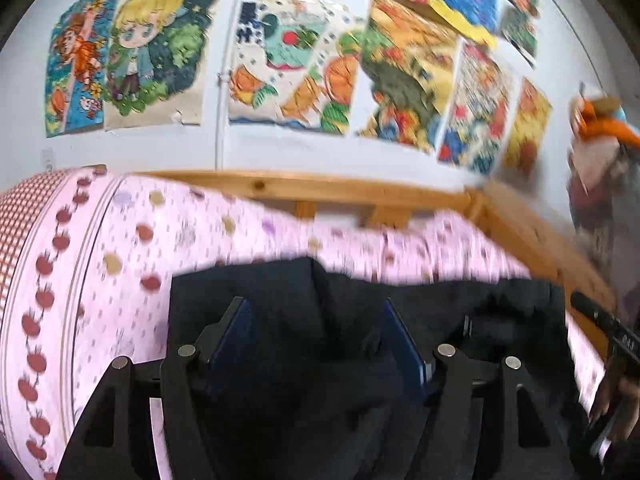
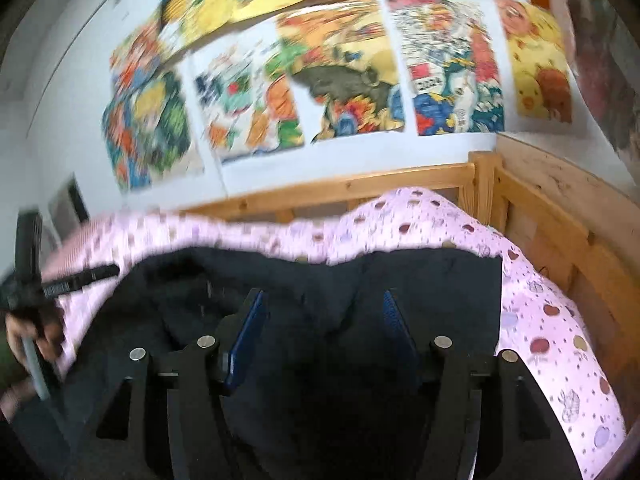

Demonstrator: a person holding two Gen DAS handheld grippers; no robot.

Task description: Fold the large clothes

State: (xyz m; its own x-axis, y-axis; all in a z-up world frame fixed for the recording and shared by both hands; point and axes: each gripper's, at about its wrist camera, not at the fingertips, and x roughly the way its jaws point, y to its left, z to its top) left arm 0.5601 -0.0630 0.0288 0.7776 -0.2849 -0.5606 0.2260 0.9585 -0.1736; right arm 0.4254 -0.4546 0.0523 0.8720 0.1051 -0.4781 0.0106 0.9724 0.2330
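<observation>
A large dark navy garment [image 1: 440,312] lies spread on a bed with a pink dotted sheet [image 1: 132,248]. It also shows in the right wrist view [image 2: 432,284]. My left gripper [image 1: 316,308] is open, its blue-padded fingers wide apart just above the garment's left part. My right gripper [image 2: 324,300] is open too, its fingers apart over the garment's middle. Neither holds cloth. The right gripper's body appears at the right edge of the left wrist view [image 1: 608,332], and the left gripper's body at the left edge of the right wrist view [image 2: 36,280]. Both views are blurred.
A wooden bed rail [image 1: 320,188] runs behind the sheet and turns along the right side [image 2: 560,216]. Colourful drawings [image 1: 304,64] cover the white wall. A red checked pillow edge [image 1: 16,216] is at far left. A plush toy [image 1: 596,128] hangs at right.
</observation>
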